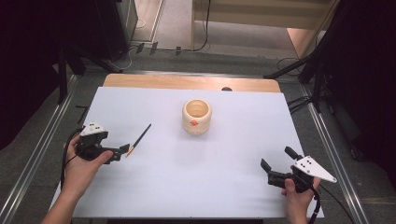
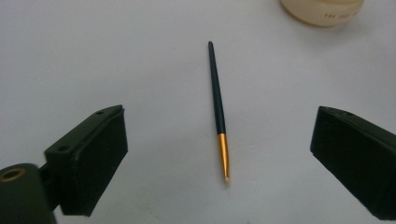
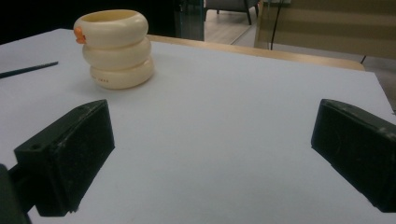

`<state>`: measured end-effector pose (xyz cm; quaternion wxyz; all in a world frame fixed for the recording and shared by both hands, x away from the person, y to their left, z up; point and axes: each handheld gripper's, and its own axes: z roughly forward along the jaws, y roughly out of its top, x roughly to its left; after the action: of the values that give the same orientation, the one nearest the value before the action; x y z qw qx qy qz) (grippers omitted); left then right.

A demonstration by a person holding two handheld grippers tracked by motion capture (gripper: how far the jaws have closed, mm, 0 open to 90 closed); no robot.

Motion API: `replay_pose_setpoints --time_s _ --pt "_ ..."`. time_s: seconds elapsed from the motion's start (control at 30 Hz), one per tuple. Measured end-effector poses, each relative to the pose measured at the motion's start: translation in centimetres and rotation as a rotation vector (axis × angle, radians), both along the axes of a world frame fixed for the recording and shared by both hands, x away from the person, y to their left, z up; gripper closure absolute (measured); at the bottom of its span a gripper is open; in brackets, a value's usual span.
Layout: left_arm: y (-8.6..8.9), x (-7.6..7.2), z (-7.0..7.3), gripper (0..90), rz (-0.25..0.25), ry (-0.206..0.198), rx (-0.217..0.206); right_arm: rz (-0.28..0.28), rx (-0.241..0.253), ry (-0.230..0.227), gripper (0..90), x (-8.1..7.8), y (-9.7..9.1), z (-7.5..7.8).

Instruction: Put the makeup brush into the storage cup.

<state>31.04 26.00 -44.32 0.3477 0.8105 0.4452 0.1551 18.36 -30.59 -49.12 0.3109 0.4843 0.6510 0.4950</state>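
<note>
A thin paintbrush (image 1: 140,137) with a dark handle, gold ferrule and pale tip lies on the white sheet at the left. My left gripper (image 1: 123,149) sits just beside its tip end, open. In the left gripper view the paintbrush (image 2: 217,93) lies between and ahead of the jaws, touching neither, and the left gripper (image 2: 217,128) is wide apart. A cream ribbed cup (image 1: 196,115) with an orange mark stands upright at the middle. My right gripper (image 1: 276,157) rests near the front right, open with nothing in it; the right gripper (image 3: 212,121) faces the cup (image 3: 116,46).
A white sheet (image 1: 210,177) covers the wooden table (image 1: 187,82). A small dark object (image 1: 226,88) sits at the table's far edge. Metal rails (image 1: 42,144) run along both sides, and dark stands and cables crowd the floor beyond.
</note>
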Motion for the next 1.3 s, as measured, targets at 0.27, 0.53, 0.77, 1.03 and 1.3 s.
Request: replay_pose_setpoints --time_s 0.27,0.53,0.77,1.03,1.3 --pt "-2.1 1.6 -1.0 22.5 -0.026 0.102 0.082 0.000 -0.004 0.013 0.0 0.1 0.1 -0.2" --pt "-3.4 3.0 -2.2 51.9 -0.082 0.218 0.177 0.001 -0.008 0.019 0.1 0.2 0.2 -0.3" --pt "-4.0 3.6 -2.8 64.3 -0.055 0.232 0.231 0.001 -0.008 0.025 0.1 0.3 0.2 -0.5" --pt "-5.1 3.9 -2.9 79.5 -0.051 0.255 0.300 0.003 -0.011 0.033 0.1 0.4 0.4 -0.6" --pt "-5.3 4.0 -2.9 84.9 -0.055 0.274 0.302 0.014 -0.015 0.046 0.2 0.6 0.6 -1.0"
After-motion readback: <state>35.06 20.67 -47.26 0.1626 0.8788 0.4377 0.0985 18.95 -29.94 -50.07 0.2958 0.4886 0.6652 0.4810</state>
